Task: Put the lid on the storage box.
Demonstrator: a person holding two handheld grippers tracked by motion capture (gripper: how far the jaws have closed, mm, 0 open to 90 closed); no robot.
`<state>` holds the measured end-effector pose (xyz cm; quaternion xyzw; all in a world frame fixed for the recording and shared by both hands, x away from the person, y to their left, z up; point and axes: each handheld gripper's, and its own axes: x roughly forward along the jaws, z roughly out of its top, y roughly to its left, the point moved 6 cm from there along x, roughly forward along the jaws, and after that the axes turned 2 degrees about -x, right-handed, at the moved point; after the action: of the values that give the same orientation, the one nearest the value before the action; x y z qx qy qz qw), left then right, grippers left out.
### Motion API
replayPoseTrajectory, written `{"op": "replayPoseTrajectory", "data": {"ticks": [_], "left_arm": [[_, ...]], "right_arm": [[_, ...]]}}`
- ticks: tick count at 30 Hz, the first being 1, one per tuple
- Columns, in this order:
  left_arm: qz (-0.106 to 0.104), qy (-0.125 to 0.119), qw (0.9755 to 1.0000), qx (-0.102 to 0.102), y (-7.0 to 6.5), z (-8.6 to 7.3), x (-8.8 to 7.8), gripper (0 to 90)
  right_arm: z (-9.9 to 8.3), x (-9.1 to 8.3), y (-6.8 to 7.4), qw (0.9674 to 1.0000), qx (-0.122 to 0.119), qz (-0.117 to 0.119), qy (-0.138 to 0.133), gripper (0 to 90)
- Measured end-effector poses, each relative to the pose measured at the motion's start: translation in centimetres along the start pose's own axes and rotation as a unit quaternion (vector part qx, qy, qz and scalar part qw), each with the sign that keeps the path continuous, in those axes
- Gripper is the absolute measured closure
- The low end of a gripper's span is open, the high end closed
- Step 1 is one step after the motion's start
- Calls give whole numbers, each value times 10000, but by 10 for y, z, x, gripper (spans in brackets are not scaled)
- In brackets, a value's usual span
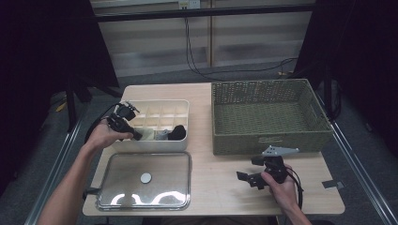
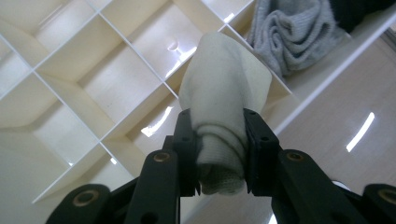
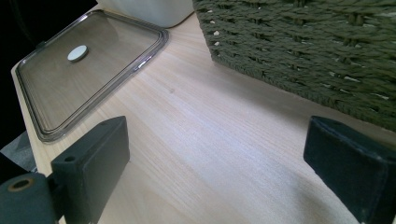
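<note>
My left gripper [image 2: 218,114] is shut on a rolled cream sock [image 2: 219,84], which it holds over a white box of square compartments [image 2: 70,88]. In the high view the left gripper [image 1: 133,133] sits at the box's [image 1: 159,104] front left corner, with the cream sock [image 1: 147,134] beside its tip. A grey sock [image 2: 289,32] and a black sock [image 2: 355,9] lie in neighbouring front compartments. My right gripper [image 1: 248,178] hovers over the bare table at the front right. Its jaws [image 3: 215,144] stand wide open with nothing between them.
A green woven basket [image 1: 272,140] stands at the back right, close behind the right gripper; its wall [image 3: 303,42] is close to the right gripper's camera. A clear lid [image 1: 164,164] with a white round knob lies flat in front of the box.
</note>
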<state>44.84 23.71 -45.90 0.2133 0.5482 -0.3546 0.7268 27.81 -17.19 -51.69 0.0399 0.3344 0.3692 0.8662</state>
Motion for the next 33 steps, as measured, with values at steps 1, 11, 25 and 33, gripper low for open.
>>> {"op": "replayPoseTrajectory", "data": {"ticks": [1,11,25,33], "left_arm": [[12,-16,10000,-3,0,1,1,703],[-61,405,9991,141,0,7,8,705],[15,-175,9998,30,-2,11,6,623],[-35,-468,9988,-101,-5,19,11,637]], "right_arm": [[0,0,0,10000,-3,0,2,68],[0,1,1,10000,9,-8,34,65],[-1,2,2,10000,-22,3,57,63],[-1,3,2,9999,-43,-22,99,64]]}}
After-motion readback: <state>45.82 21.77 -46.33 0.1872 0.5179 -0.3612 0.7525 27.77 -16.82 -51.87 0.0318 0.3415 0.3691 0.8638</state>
